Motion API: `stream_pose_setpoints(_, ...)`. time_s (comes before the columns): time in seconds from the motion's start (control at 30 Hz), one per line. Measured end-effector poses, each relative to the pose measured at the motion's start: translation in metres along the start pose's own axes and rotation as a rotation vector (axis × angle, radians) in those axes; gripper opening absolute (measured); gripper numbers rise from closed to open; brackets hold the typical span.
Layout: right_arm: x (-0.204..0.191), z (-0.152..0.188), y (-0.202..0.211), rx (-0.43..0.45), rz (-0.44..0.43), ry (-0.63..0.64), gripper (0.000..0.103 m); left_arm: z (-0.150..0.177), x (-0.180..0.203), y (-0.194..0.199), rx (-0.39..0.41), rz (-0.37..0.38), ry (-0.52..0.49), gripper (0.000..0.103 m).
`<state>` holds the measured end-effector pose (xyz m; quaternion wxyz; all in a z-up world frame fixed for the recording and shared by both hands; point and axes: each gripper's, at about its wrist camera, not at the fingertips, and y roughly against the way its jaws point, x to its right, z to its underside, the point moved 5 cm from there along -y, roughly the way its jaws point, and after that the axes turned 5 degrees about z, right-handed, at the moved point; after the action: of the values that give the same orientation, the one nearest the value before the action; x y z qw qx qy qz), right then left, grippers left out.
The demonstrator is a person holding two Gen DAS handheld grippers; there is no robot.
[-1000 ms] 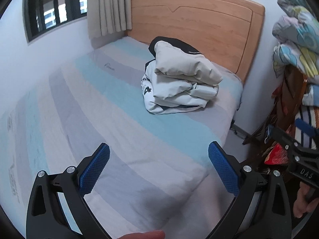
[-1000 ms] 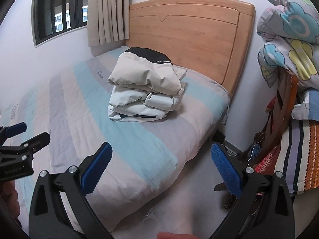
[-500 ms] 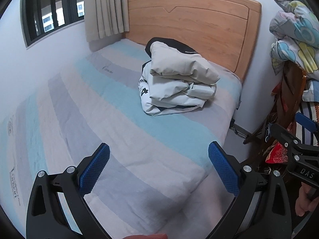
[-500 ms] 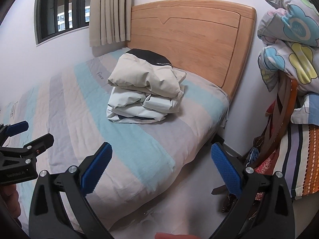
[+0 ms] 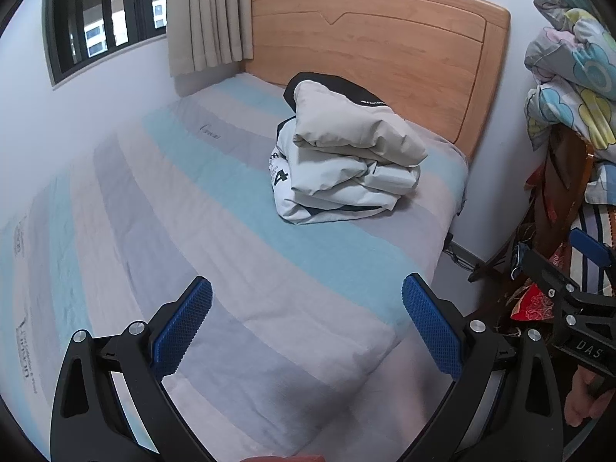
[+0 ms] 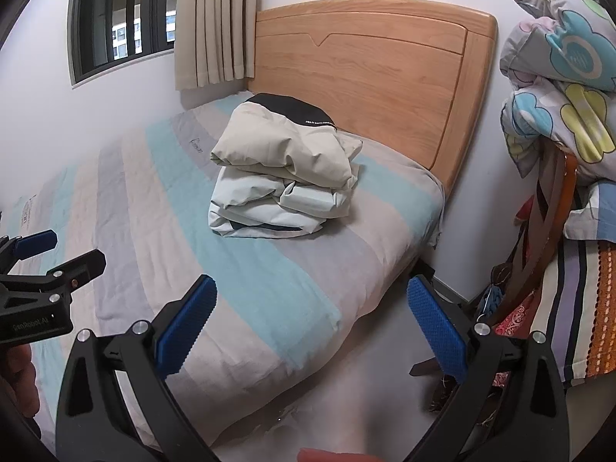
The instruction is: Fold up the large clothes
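A folded beige and black jacket (image 5: 354,131) lies on top of a folded white jacket (image 5: 338,192) in a stack near the head of the striped bed (image 5: 231,231). The stack also shows in the right wrist view, beige jacket (image 6: 285,150) over white jacket (image 6: 277,208). My left gripper (image 5: 308,319) is open and empty, held above the bed's near edge, well short of the stack. My right gripper (image 6: 312,315) is open and empty, over the bed's right edge and the floor.
A wooden headboard (image 5: 385,50) stands behind the stack. A chair (image 6: 550,231) piled with flowered bedding (image 6: 558,69) and striped cloth stands to the right. A window (image 5: 104,11) and curtain (image 5: 208,15) are on the left wall. A strip of floor (image 6: 365,404) runs beside the bed.
Both grippers have drawn back from the bed and risen a little, so the stack looks farther off. Both stay open and empty.
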<state>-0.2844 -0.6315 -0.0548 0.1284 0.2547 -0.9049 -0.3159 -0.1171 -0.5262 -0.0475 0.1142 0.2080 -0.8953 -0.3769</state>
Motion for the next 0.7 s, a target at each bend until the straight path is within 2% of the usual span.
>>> stream_pose_setpoints(0.7, -0.0015, 0.0078, 0.0045, 0.002, -0.005, -0.004, 0.096, 0.0043, 0.0053, 0.0015, -0.009, 0.010, -0.009, 0.097)
